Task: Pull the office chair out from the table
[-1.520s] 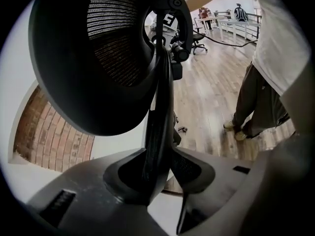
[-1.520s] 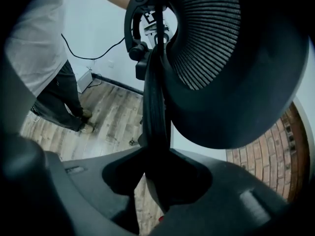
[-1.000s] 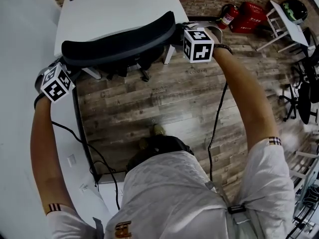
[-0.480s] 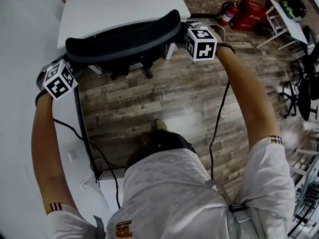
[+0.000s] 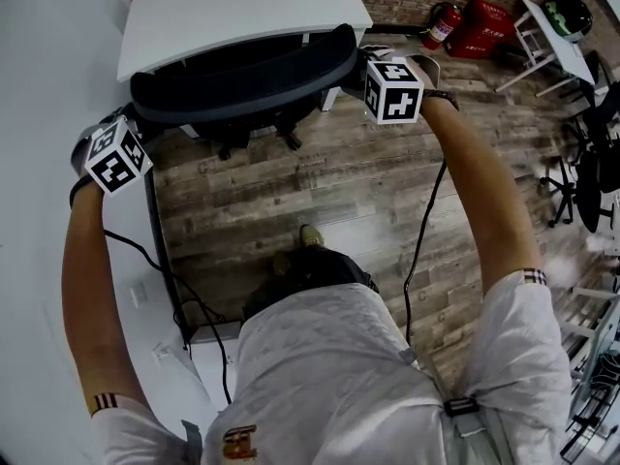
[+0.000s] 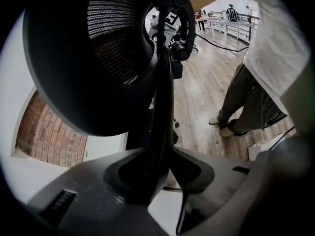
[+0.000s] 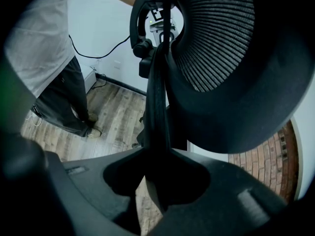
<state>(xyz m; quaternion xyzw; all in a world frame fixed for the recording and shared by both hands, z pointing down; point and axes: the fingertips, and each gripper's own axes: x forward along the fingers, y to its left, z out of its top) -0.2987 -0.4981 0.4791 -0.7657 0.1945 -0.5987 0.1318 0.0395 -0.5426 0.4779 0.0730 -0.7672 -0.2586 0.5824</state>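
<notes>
Facing the office chair [image 5: 242,76] at the far side, its backrest lying just at the near edge of the white table [image 5: 242,8]. Clenching the left gripper [image 6: 158,173] on the thin hard rim at the backrest's left end, and the right gripper [image 7: 158,178] on the same rim at the right end. Judging the chair fairly heavy yet probably rolling easily over the wood floor [image 5: 320,192]. Reckoning the frame stiff and the mesh yielding, so favouring the rim, and pulling evenly to avoid swivelling. Seeing nothing of the seat or armrests, and little of the base, all hidden beneath backrest and table.
</notes>
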